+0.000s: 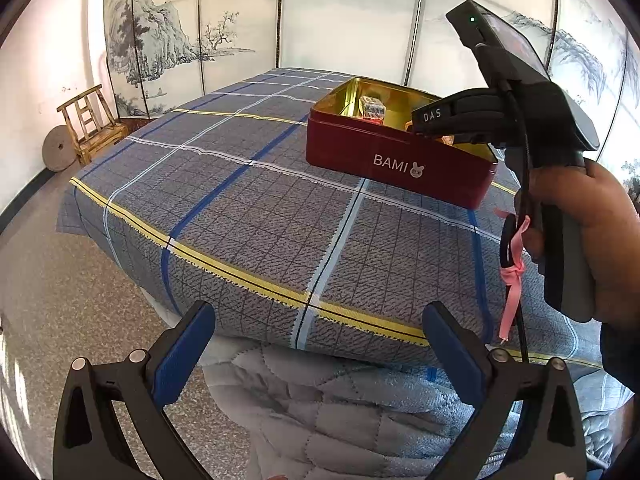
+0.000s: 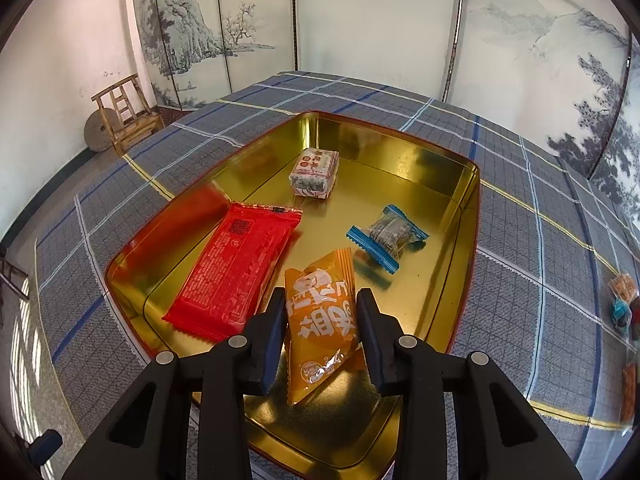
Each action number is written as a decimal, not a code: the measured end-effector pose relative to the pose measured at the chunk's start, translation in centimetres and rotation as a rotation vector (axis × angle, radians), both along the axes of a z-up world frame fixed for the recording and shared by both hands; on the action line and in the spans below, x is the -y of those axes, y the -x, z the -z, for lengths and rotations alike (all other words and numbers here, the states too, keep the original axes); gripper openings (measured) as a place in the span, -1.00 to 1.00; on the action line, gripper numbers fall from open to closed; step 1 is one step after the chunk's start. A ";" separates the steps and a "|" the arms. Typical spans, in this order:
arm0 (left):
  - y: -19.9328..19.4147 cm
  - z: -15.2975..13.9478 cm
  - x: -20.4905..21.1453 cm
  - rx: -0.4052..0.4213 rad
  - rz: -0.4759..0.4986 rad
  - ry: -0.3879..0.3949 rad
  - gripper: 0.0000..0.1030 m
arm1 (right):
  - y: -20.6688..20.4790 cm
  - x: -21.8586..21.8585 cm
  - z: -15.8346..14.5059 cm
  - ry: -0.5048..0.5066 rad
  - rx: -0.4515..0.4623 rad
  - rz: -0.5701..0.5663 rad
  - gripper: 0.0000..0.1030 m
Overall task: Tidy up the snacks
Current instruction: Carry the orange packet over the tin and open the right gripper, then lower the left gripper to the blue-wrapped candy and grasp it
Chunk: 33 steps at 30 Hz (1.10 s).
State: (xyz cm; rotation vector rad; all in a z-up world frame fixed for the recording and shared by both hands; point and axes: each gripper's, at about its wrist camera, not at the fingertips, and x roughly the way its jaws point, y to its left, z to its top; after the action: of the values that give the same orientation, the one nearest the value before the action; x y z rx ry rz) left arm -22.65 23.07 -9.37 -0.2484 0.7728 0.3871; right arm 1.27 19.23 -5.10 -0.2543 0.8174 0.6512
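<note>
A red tin marked BAMI with a gold inside stands on the plaid bed; in the right wrist view its gold wall shows. In it lie a red packet, a small square wrapped snack and a blue-ended candy. My right gripper is over the tin's near end, shut on an orange triangular snack packet; it shows in the left wrist view over the tin. My left gripper is open and empty at the bed's near edge.
Several loose snacks lie on the bed at the far right. A wooden chair and a round stone stand by the left wall. A painted folding screen is behind the bed. A quilted cover hangs below the bed edge.
</note>
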 end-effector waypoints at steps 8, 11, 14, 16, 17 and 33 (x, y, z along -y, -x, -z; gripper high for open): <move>0.0 -0.2 0.5 -0.014 0.001 -0.021 1.00 | 0.0 0.1 0.1 -0.017 0.028 -0.005 -0.16; 0.0 -0.4 0.8 -0.018 0.002 -0.035 1.00 | 0.1 -0.1 0.1 -0.046 0.021 -0.061 0.19; 0.0 -0.8 1.2 -0.016 0.005 -0.059 1.00 | 0.9 1.6 -1.3 -0.175 0.013 -0.111 0.37; -0.1 -1.0 1.5 -0.019 0.007 -0.071 1.00 | 1.6 3.5 -3.1 -0.219 0.089 -0.088 0.40; -0.2 -1.1 1.6 -0.019 0.008 -0.077 1.00 | 1.5 4.7 -4.0 -0.240 0.119 -0.066 0.44; -10.8 -6.1 11.3 0.041 0.333 -0.174 1.00 | -9.3 49.2 0.7 -0.246 0.066 0.852 0.78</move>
State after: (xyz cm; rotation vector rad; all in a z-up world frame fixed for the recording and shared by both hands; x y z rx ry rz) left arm -11.86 11.73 -3.31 0.0365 0.7209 0.1321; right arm 10.58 -29.97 -5.76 0.2936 0.6905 -0.0648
